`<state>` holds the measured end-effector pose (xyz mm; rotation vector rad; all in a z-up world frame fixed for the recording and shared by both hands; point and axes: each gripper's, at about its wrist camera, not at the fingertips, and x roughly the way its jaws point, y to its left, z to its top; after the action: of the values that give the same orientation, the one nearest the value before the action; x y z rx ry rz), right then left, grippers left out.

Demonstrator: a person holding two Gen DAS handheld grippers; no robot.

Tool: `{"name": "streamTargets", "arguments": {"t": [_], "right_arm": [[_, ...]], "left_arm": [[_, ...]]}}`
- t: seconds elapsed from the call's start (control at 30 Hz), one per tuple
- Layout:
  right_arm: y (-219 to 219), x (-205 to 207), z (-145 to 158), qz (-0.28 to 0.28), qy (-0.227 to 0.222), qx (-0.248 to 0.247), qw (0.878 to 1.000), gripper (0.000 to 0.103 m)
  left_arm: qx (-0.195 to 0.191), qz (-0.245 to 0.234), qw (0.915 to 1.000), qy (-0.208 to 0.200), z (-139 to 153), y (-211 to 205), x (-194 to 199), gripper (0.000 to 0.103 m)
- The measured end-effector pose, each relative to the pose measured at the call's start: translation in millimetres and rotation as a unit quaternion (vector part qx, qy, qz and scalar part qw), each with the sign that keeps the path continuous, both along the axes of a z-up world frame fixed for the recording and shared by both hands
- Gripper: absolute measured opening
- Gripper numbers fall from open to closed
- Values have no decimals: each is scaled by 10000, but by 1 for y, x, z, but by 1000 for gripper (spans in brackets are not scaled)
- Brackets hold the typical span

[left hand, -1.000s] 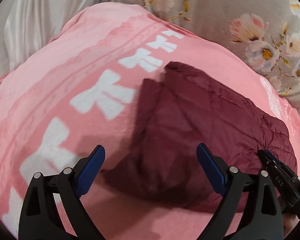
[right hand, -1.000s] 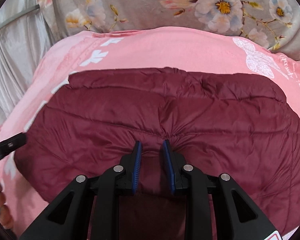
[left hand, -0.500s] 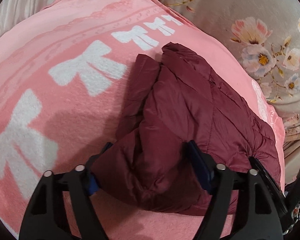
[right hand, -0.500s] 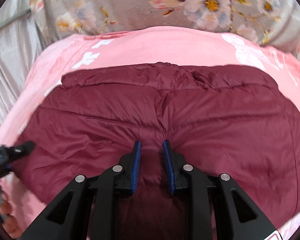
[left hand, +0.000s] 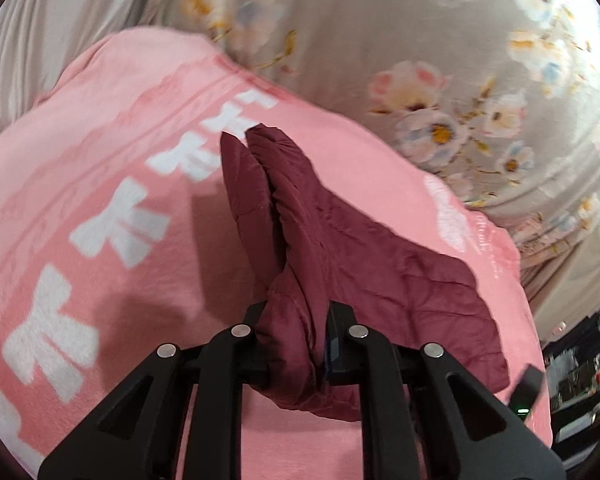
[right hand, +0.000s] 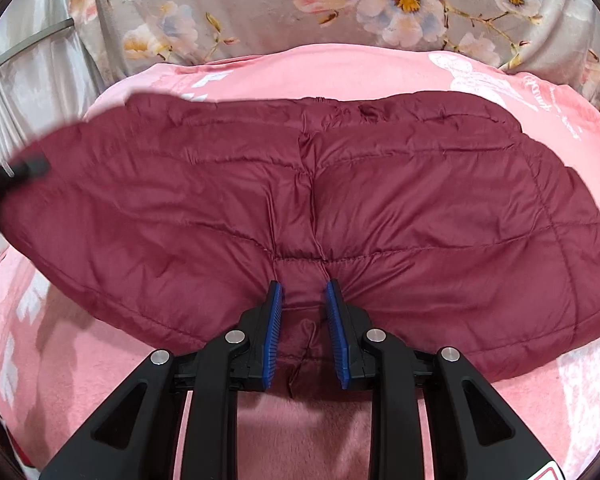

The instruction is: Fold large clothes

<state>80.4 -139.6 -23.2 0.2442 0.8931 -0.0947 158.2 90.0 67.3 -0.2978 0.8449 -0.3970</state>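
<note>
We see the maroon quilted jacket (right hand: 340,200) lying on the pink blanket (right hand: 340,68), our left tongs (left hand: 296,328) closing on its bunched, raised end while our right tongs (right hand: 302,316) pinch its near hem.

A bed carries everything here. Its grey floral sheet (right hand: 260,4) shows along the far side, printed with pale pink, white and blue blossoms. Directly on the sheet lies a pink plush blanket (right hand: 340,68), which covers the near and middle part of the bed. A row of white bow-shaped prints (left hand: 120,228) runs along the blanket's left part, and a white lacy motif (right hand: 480,80) sits at its far right. On the blanket lies a maroon quilted jacket (right hand: 420,200), spread wide across the middle, with its left end raised clear of the plush.
</note>
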Motion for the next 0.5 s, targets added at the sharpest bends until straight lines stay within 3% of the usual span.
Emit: {"name": "streamTargets", "arguments": {"t": [0.23,0.4,0.5], "right_arm": [[-3,-26,20,-91,-130,343,9993,23],[6,-29,6,82,-96,214,9997,23],[-3,-37,14,34,-78,537,9985,20]], "left_arm": [[74,-522,9977,-417,39,-43,-14,14],[137,-948,9936,-605,57,-86,-27,14],[334,-1250,9883,-805,67,-125,-36,14]]}}
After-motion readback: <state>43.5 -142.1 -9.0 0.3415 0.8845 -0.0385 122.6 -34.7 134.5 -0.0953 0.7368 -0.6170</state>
